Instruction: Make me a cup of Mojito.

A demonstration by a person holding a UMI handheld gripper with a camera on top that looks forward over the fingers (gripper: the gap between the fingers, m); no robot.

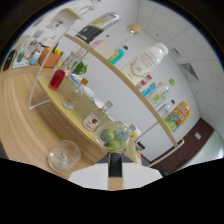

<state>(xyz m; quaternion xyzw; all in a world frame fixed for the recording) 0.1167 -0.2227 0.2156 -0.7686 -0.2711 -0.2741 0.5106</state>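
Note:
The view is tilted. A wooden counter (30, 107) carries a two-tier wooden shelf (107, 62). Just ahead of my gripper (115, 169) stands a glass bowl of green limes (114, 138). An empty clear glass (64, 155) sits on the counter beside the bowl. Further along the lower shelf are a small labelled bottle (93, 120), a stemmed glass (70, 100), a bottle of red liquid (57, 79) and a bunch of green mint (80, 67). Only the white tips of my fingers (90, 177) show, with a dark strip between them.
The upper shelf holds a white bottle (150, 59), a dark bottle with a yellow label (97, 27), a clear bottle (132, 30) and a blue one (118, 54). Small bottles (150, 89) and a colourful packet (177, 115) stand beyond. A white wall lies behind.

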